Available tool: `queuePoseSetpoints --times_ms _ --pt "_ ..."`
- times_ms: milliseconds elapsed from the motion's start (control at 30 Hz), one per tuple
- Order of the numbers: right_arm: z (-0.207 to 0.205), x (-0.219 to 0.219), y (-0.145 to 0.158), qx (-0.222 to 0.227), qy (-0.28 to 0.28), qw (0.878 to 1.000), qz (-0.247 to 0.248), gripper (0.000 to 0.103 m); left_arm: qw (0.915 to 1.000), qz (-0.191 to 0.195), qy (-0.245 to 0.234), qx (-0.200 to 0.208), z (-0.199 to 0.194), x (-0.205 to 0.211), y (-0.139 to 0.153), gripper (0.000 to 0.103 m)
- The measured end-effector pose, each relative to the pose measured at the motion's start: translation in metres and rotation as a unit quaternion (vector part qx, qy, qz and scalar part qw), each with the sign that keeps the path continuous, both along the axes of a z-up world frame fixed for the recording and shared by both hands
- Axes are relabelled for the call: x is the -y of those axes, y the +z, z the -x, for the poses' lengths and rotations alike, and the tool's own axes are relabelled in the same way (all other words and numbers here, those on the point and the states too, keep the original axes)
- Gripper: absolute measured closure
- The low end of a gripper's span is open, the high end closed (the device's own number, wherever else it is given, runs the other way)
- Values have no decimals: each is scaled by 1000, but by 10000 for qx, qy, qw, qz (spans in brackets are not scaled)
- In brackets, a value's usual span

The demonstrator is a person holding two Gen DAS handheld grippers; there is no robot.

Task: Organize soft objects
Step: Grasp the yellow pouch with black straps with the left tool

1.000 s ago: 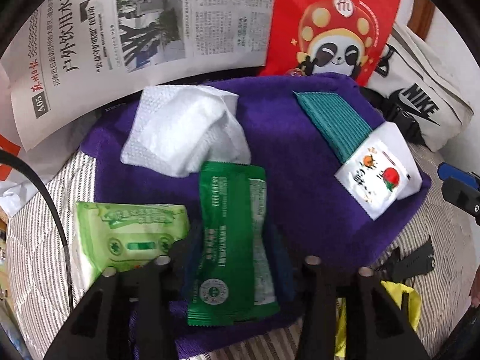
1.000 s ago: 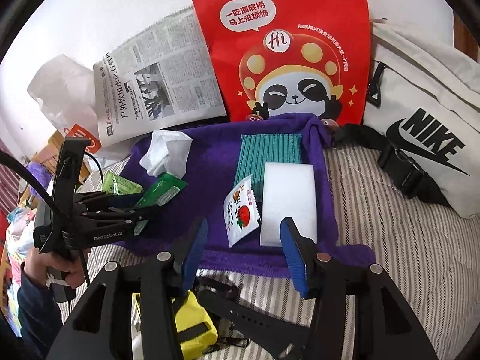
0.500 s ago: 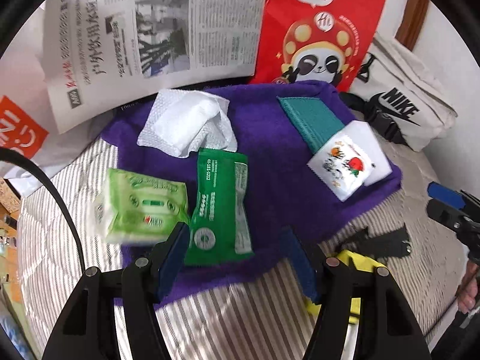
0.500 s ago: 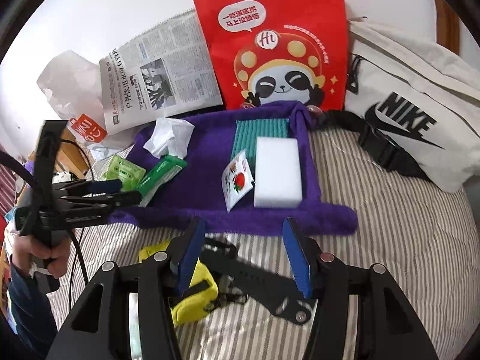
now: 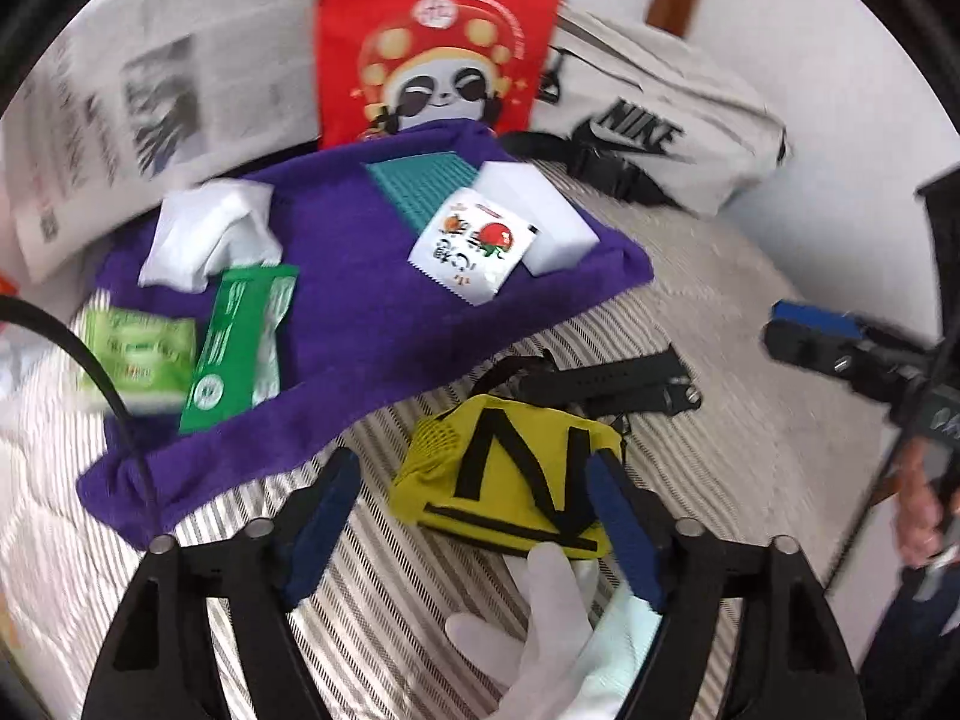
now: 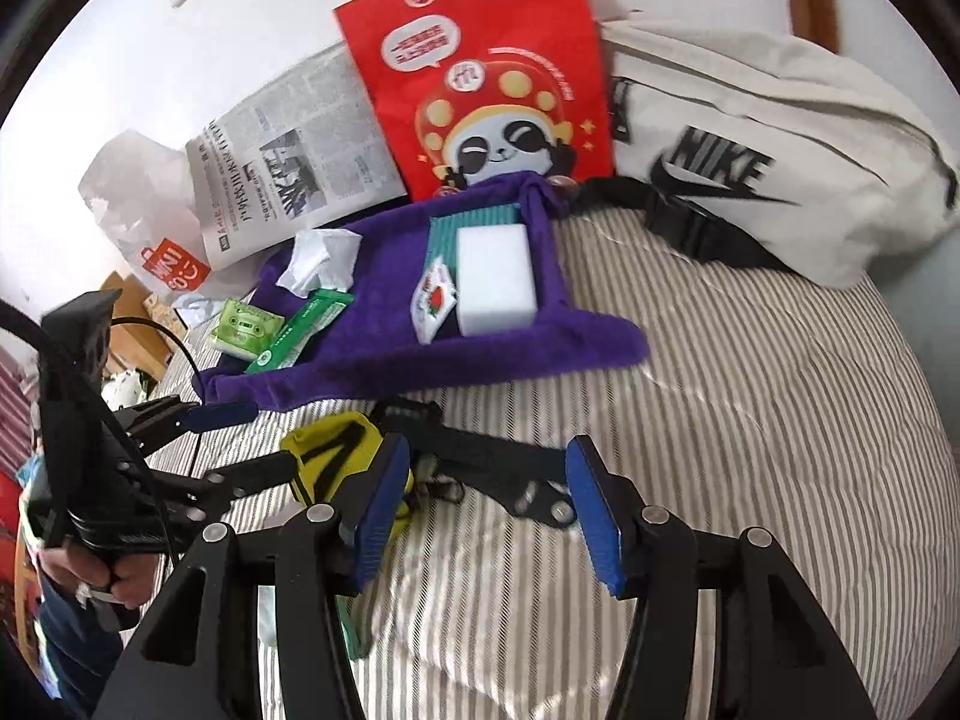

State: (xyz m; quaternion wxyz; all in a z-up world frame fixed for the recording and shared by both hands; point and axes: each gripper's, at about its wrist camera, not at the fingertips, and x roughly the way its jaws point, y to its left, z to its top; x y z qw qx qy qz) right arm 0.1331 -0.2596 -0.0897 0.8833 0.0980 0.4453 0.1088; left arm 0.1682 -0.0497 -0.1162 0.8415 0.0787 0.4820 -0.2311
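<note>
A purple towel (image 5: 360,300) lies on the striped bed and carries a white tissue (image 5: 204,234), a green wipes pack (image 5: 240,342), a light green tissue pack (image 5: 138,354), a teal cloth (image 5: 420,186), a white sponge (image 5: 534,210) and a fruit-print sachet (image 5: 474,246). A yellow pouch with black straps (image 5: 516,474) lies in front of the towel. My left gripper (image 5: 474,522) is open, its jaws either side of the pouch, not gripping. My right gripper (image 6: 486,516) is open and empty above the pouch's black strap (image 6: 480,456). The towel (image 6: 390,348) and pouch (image 6: 336,456) show in the right wrist view too.
A red panda bag (image 6: 480,90), a newspaper (image 6: 288,162) and a white Nike bag (image 6: 780,156) stand against the wall behind the towel. A white glove-like item (image 5: 552,618) lies under my left gripper. Striped bedding (image 6: 750,390) extends to the right.
Both grippers have pulled back from the towel. My left gripper swung right, from over the green packs to the yellow pouch. My right gripper drew back and rose.
</note>
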Motion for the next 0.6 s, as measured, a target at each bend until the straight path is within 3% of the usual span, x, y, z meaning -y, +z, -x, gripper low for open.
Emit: queuePoseSetpoints --times_ms 300,600 --pt "18 32 -12 -125 -369 9992 -119 45 9984 -89 -502 -239 0 23 -18 21" --pt "18 37 -22 -236 -376 9989 -171 45 9931 -784 -873 -46 5 46 -35 9"
